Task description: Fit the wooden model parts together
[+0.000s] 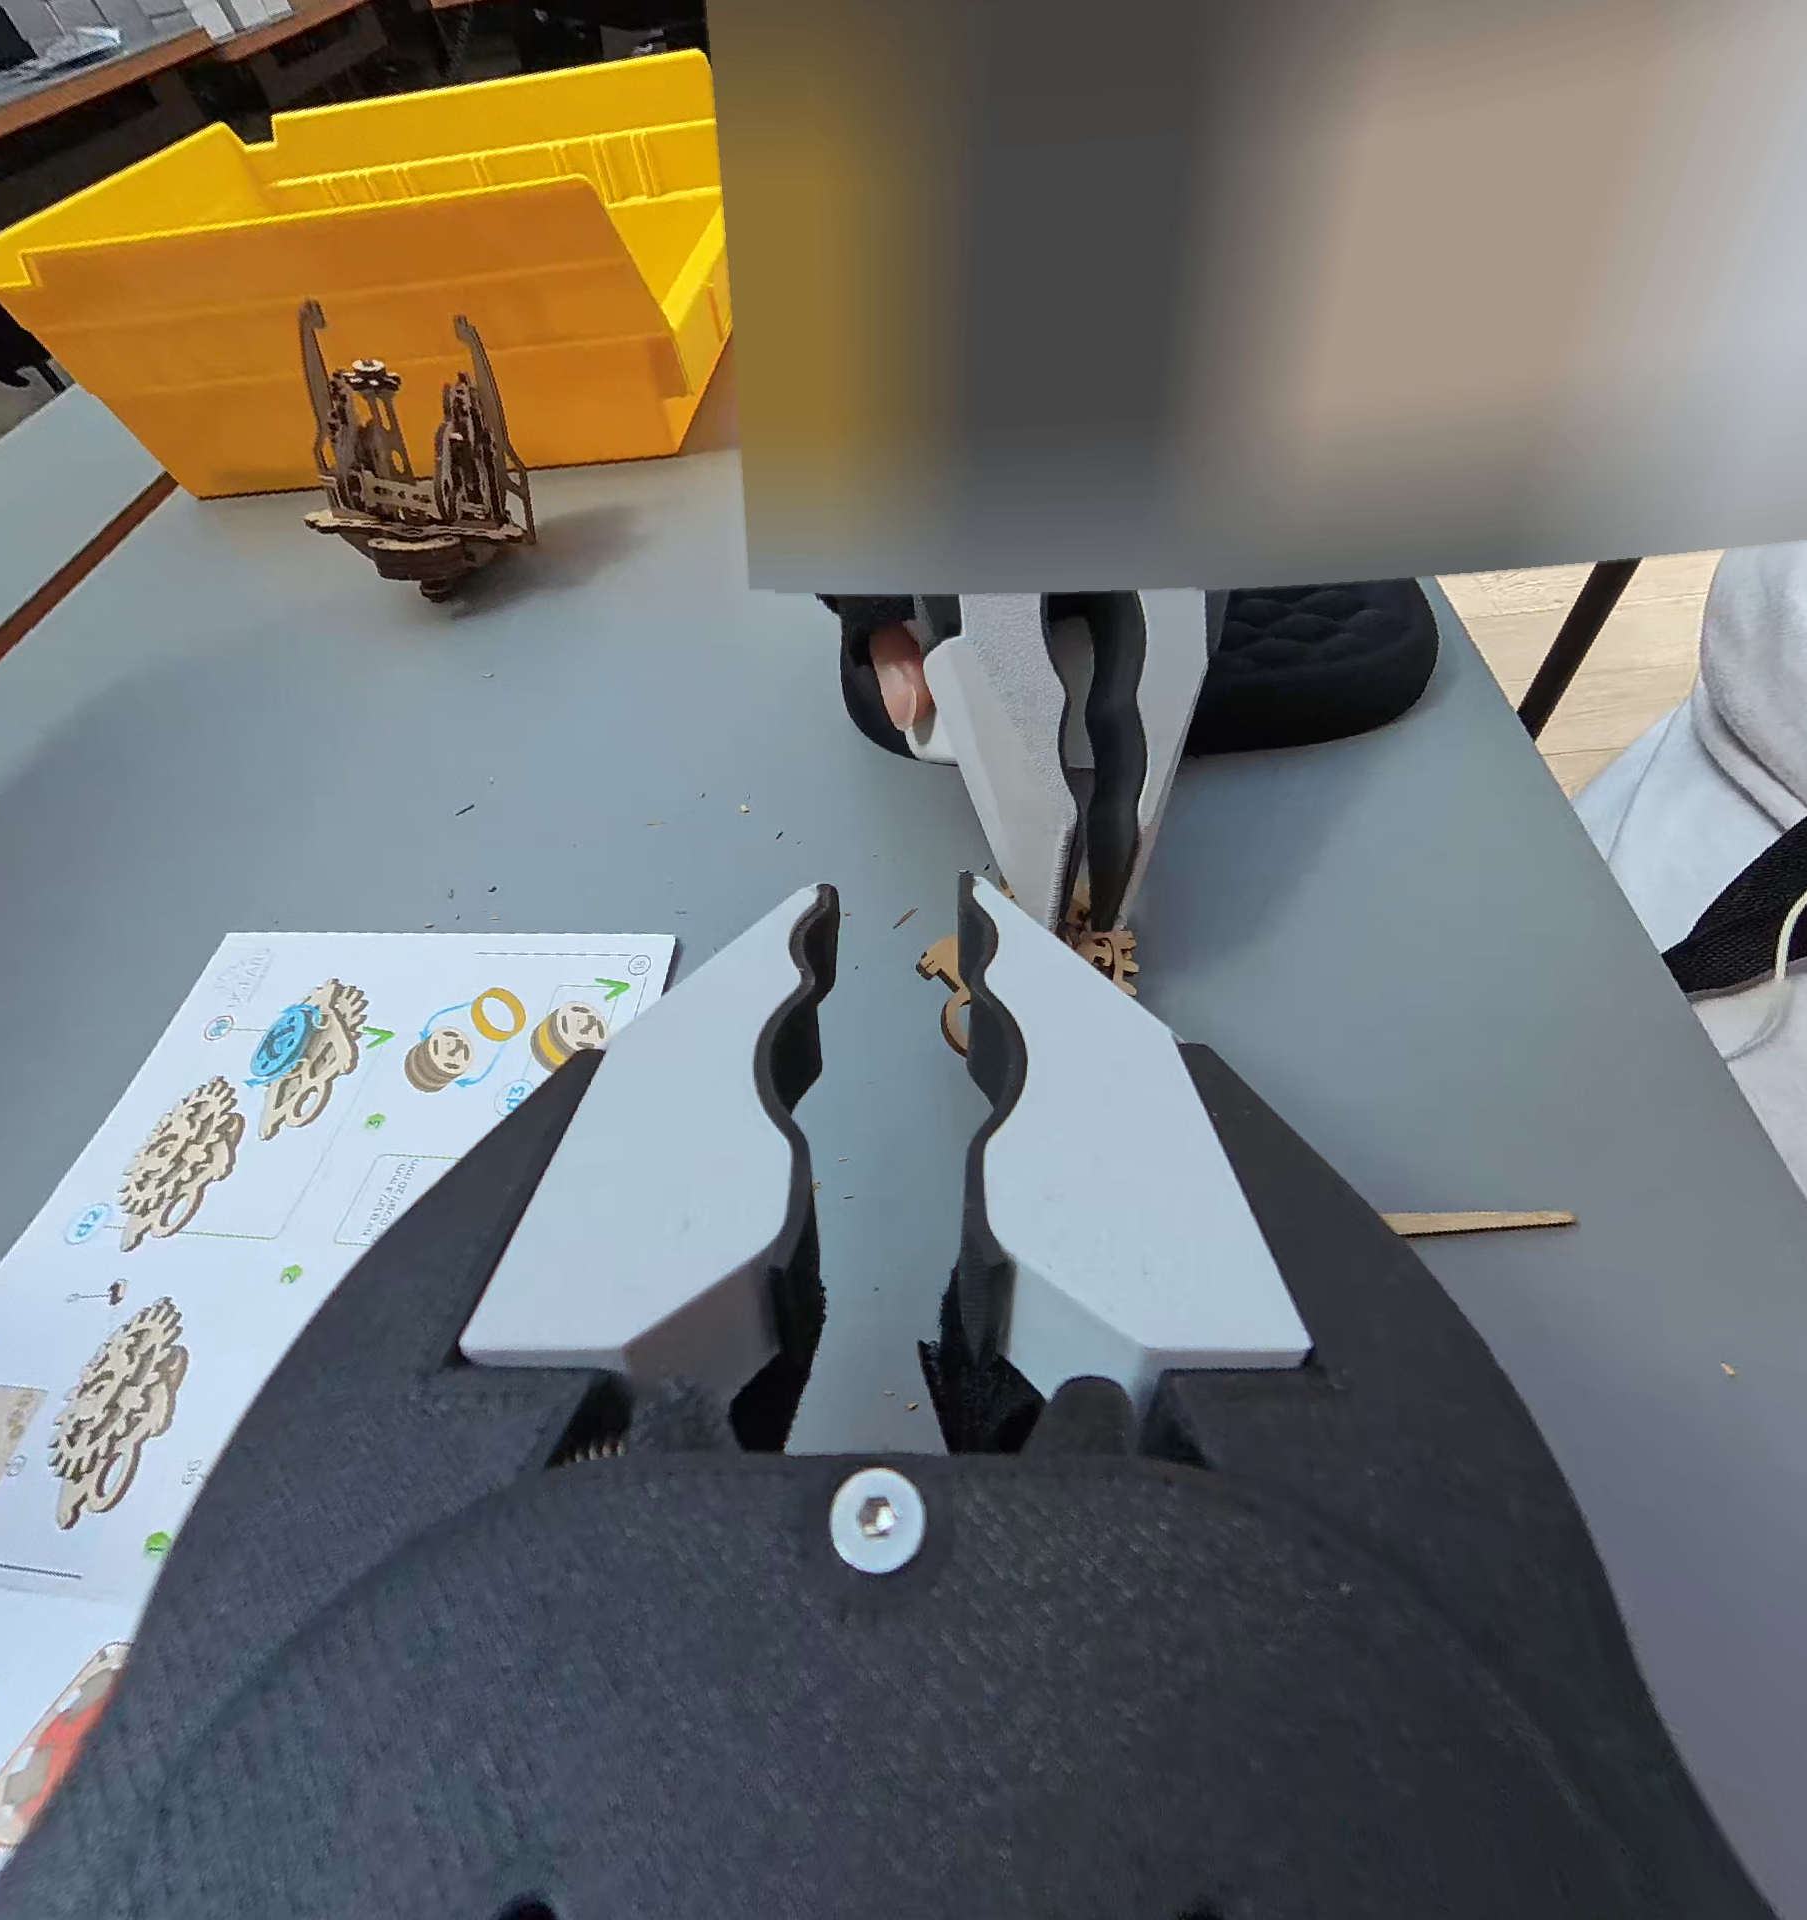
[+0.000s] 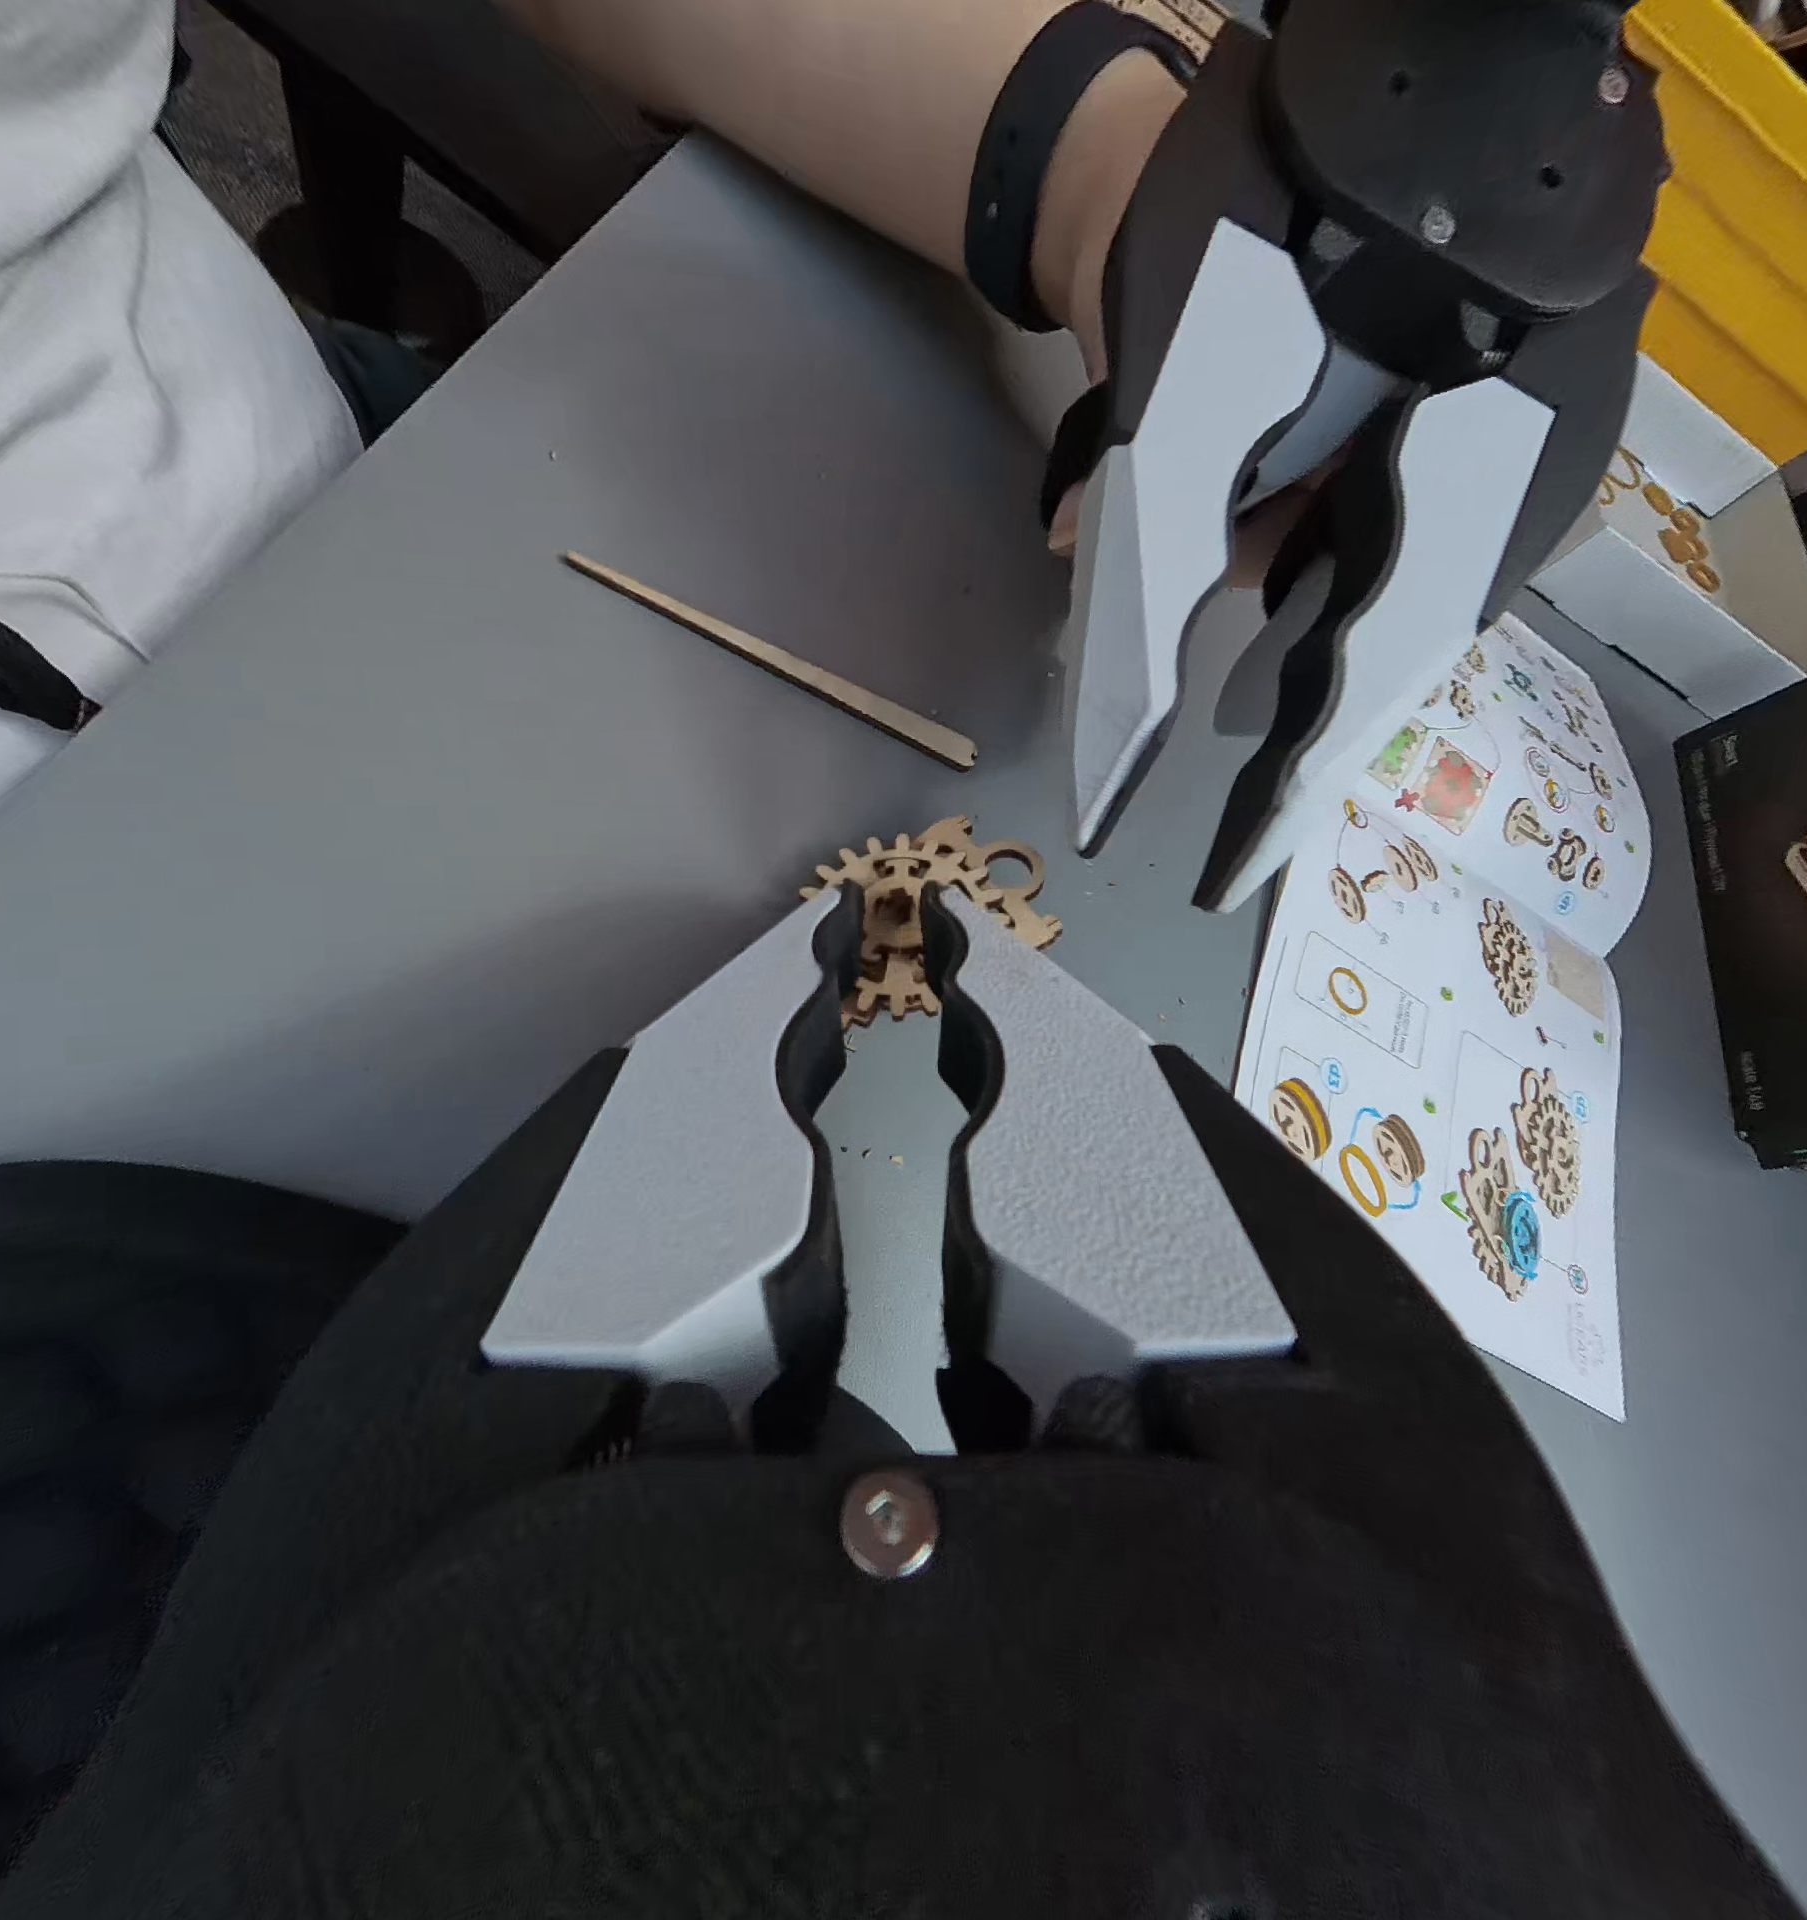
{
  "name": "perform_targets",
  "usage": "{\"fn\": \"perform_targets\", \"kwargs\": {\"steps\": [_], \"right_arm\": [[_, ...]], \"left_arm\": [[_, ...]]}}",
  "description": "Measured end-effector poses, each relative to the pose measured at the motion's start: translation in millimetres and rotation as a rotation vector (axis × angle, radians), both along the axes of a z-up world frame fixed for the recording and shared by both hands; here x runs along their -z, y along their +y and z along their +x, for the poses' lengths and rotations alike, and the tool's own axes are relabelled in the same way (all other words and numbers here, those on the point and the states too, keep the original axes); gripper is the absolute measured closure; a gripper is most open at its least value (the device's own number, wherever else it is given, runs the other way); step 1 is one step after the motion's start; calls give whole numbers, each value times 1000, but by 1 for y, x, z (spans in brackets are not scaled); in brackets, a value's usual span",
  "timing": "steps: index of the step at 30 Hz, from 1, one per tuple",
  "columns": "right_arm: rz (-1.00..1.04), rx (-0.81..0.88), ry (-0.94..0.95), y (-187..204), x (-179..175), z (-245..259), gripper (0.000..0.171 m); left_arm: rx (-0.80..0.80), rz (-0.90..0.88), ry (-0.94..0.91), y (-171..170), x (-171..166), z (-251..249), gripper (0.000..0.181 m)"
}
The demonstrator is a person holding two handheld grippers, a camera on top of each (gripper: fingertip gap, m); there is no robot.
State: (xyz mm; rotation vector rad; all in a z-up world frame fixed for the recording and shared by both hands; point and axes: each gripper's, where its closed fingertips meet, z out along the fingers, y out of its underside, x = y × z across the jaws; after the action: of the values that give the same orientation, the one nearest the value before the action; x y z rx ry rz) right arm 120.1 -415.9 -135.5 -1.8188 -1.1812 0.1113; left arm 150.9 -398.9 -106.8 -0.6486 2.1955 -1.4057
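A light wooden gear assembly [image 2: 998,883] lies flat on the grey table [image 2: 566,831]. My right gripper [image 2: 886,920] points down at it and is shut on the small wooden hub [image 2: 888,940] standing up from its middle. In the left wrist view the right gripper [image 1: 1086,914] pins the same assembly [image 1: 1112,951] just beyond my right fingertip. My left gripper [image 1: 897,909] is open and empty, hovering above the table close beside the assembly. It also shows in the right wrist view [image 2: 1159,862], a little right of the part and not touching it.
A thin wooden stick [image 2: 774,665] lies on the table. An instruction sheet [image 1: 255,1143] lies left of my left gripper. A dark finished wooden model [image 1: 411,457] stands before a yellow bin [image 1: 359,312]. A black box [image 2: 1782,935] and white boxes [image 2: 1657,623] sit beyond the sheet. About 5 centimetres separates my left fingertips from my right.
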Motion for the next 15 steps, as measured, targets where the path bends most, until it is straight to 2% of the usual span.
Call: {"fn": "perform_targets", "kwargs": {"steps": [2,15], "right_arm": [[21,1,-52,1,4,0,160],[50,41,-54,6,1,5,167]], "left_arm": [[-2,7,-6,0,0,0,160],[-9,-2,-9,-1,-2,1,161]]}}
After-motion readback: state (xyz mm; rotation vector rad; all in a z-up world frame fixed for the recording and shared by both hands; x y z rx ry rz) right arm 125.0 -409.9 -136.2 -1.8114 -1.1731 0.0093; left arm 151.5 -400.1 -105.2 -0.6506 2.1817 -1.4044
